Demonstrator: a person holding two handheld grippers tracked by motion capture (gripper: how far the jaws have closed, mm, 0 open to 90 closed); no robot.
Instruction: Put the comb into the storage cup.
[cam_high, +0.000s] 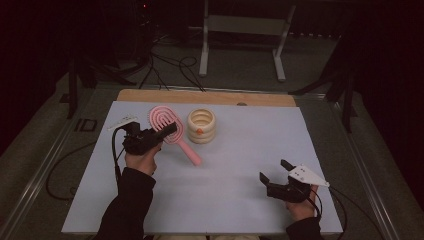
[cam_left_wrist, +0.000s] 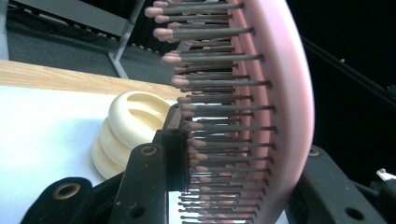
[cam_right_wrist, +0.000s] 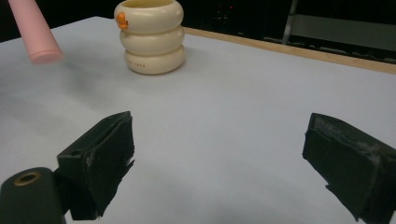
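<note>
1. Your left hand-held gripper (cam_high: 167, 131) sits in the left half of the high view, its jaws closed on the head of the pink hairbrush (cam_high: 170, 131); your right hand-held gripper (cam_high: 274, 171) rests at the lower right with its jaws wide apart and nothing between them.
2. The left gripper view gives you what the high view cannot: the brush's dark bristles with pink rounded tips, standing out in rows from the curved pink back, with one black jaw pressed in among the bristles and the other against the back.
3. The high view alone shows the whole brush: an oval head with looped slots and a straight pink handle running toward the lower right of the frame.
4. The right gripper view shows the rounded end of that handle at the upper left, above the white bench (cam_right_wrist: 243, 107).
5. The cream ringed holder (cam_high: 201, 126), with a small orange mark on its side, stands just to the right of the brush head in the high view, near it but apart.
6. The brush lies well apart from your right hand-held gripper.
</note>
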